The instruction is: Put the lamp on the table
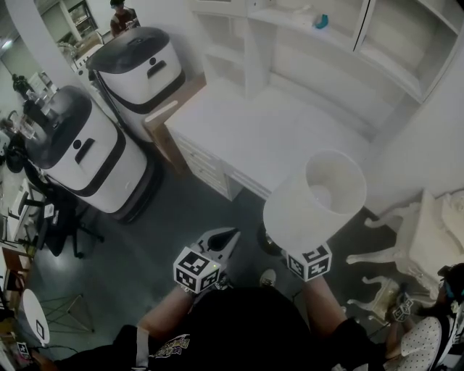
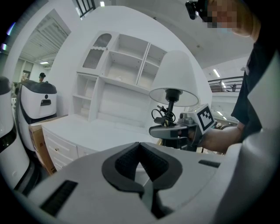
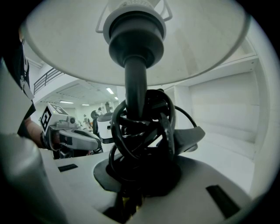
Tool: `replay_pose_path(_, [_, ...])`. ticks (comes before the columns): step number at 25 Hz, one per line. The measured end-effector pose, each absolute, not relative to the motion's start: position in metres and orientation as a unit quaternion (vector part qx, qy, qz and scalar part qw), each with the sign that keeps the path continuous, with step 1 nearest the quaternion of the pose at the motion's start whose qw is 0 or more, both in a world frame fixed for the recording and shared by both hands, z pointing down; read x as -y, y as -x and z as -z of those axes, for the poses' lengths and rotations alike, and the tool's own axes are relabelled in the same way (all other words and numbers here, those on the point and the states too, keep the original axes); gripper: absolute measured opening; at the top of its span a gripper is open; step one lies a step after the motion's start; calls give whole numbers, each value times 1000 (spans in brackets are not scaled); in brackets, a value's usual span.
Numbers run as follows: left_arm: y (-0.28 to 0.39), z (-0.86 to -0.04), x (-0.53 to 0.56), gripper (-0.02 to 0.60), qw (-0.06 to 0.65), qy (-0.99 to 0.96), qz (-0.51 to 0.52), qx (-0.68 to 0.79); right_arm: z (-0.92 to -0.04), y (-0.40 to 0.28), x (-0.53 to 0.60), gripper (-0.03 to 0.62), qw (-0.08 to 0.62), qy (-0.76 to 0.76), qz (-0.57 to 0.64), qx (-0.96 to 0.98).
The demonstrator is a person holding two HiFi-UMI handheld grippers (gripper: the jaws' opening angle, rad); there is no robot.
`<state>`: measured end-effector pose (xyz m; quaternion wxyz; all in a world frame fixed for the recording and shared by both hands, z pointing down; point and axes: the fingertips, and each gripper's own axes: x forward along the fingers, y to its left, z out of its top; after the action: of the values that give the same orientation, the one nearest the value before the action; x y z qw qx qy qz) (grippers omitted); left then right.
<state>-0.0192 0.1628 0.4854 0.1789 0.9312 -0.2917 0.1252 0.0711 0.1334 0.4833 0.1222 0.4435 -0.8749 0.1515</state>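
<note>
A lamp with a white shade [image 1: 313, 197] hangs in the air in front of the white table [image 1: 246, 138], off its near edge. My right gripper [image 3: 140, 164] is shut on the lamp's dark stem [image 3: 134, 83], where the black cord [image 3: 124, 131] is coiled. The left gripper view shows the lamp [image 2: 175, 81] upright in the right gripper [image 2: 168, 130]. In the head view the shade hides the right jaws. Only the marker cube [image 1: 309, 262] shows. To the lamp's left, my left gripper [image 1: 221, 243] is shut with nothing between its fingers [image 2: 131, 162].
White shelves [image 1: 341, 43] rise behind the table, which has drawers [image 2: 57, 148] on its front. Two large white-and-black machines [image 1: 83, 148] stand on the dark floor at the left. At the right is a white ornate chair [image 1: 409, 235]. A person [image 1: 122, 16] stands far back.
</note>
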Motion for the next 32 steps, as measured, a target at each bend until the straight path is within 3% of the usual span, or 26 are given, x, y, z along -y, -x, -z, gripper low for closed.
replay_pose_path(32, [118,-495,-128,6,182,-939,-123,265,-491,15,-90,78,111,-479,-157,857])
